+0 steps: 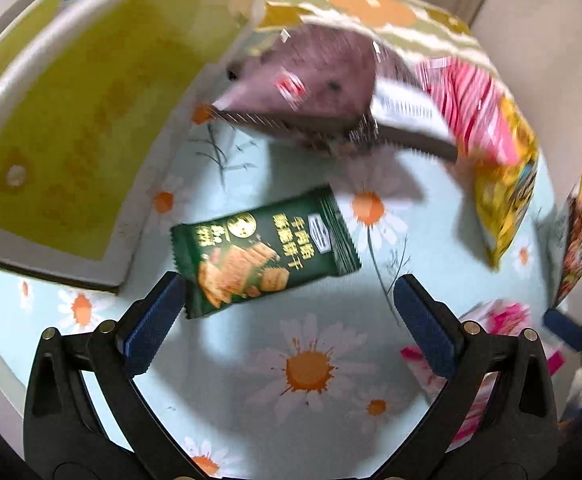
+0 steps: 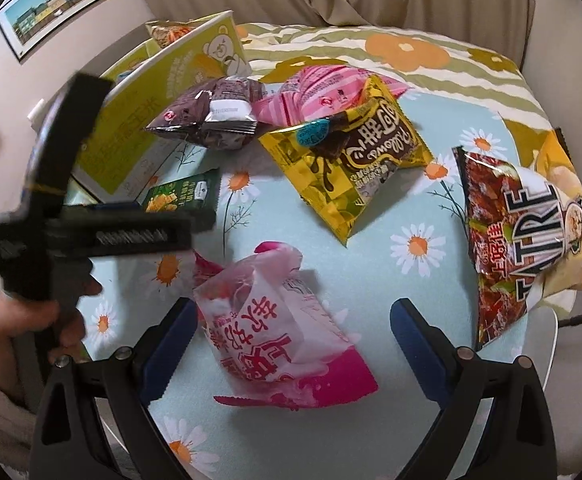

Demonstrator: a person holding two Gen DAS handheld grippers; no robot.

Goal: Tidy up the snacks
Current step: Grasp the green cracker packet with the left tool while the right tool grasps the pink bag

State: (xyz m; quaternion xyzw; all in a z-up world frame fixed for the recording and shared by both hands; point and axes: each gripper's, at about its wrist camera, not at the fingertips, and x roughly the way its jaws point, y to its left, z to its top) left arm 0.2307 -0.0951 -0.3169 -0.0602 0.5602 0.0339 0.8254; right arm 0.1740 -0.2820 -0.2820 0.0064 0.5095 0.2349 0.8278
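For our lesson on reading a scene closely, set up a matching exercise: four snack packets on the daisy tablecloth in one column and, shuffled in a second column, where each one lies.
Column A
1. green cracker packet
2. pink-and-white packet
3. yellow chocolate snack bag
4. brown packet

Column B
a. between the right gripper's open fingers
b. against the yellow-green box
c. just ahead of the left gripper's open fingers
d. partly overlapping the pink striped packet

Pairs: 1-c, 2-a, 3-d, 4-b
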